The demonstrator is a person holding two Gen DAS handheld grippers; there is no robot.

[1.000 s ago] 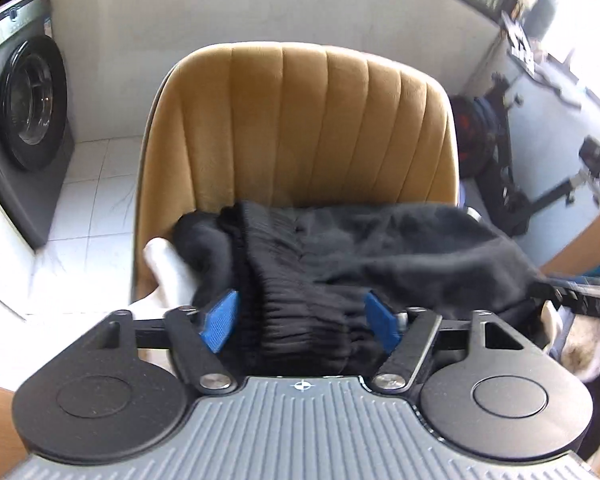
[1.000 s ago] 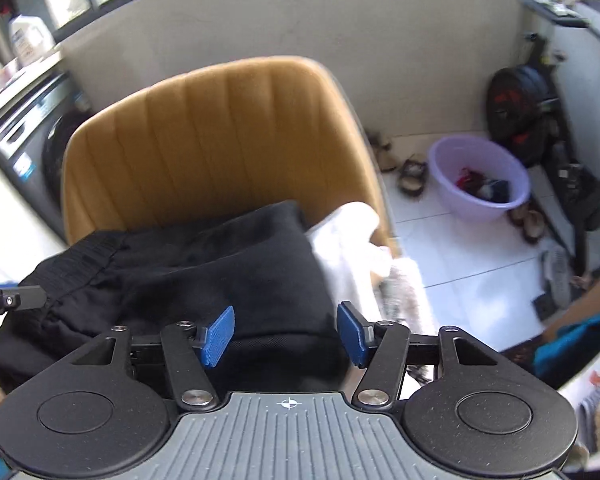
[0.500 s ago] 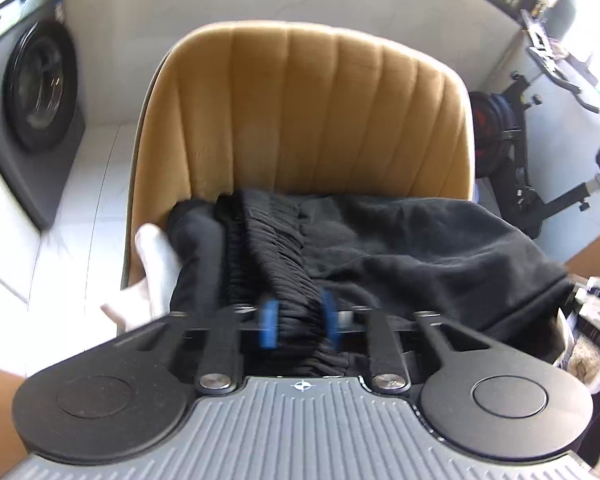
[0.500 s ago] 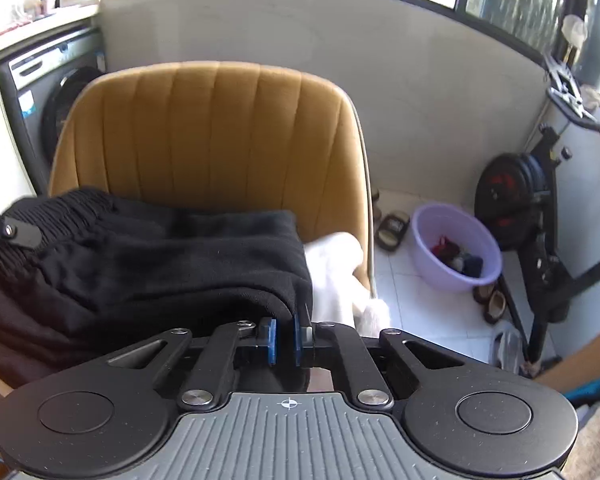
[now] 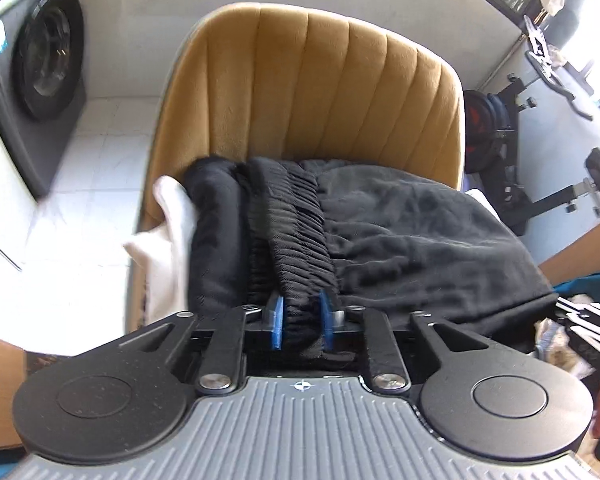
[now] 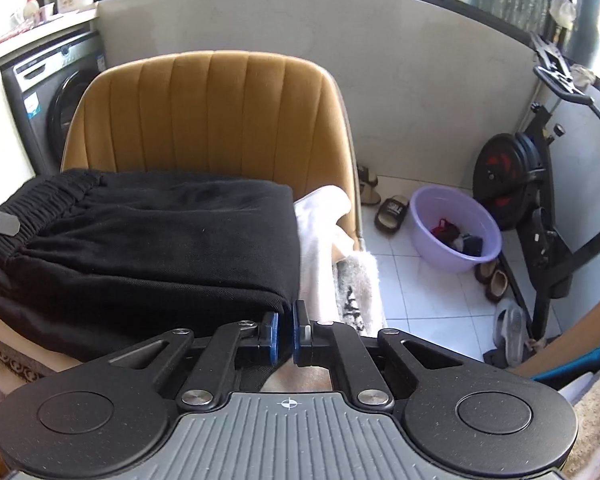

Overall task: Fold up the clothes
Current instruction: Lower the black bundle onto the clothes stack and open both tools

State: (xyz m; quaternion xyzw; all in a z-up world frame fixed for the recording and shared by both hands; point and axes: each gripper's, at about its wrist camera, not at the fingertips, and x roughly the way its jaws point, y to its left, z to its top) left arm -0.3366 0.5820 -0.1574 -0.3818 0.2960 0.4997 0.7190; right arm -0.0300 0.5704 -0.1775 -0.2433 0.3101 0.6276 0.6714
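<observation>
Folded black trousers (image 5: pixel 400 236) with a ribbed elastic waistband (image 5: pixel 295 224) are held up in front of a mustard chair (image 5: pixel 320 92). My left gripper (image 5: pixel 301 322) is shut on the waistband end. My right gripper (image 6: pixel 284 338) is shut on the other end's corner of the black trousers (image 6: pixel 147 240). The fabric stretches between the two grippers, above the seat. A white garment (image 5: pixel 167 232) lies under them on the chair, and it also shows in the right wrist view (image 6: pixel 320 232).
A washing machine (image 5: pixel 35 68) stands left of the chair. A purple basin (image 6: pixel 456 228) with small clothes, slippers (image 6: pixel 392 212) and an exercise bike (image 6: pixel 540 184) are on the tiled floor to the right. A furry rug (image 6: pixel 356 284) hangs by the chair.
Both grippers were open a second ago; they closed on the trousers' two ends and have lifted them off the seat.
</observation>
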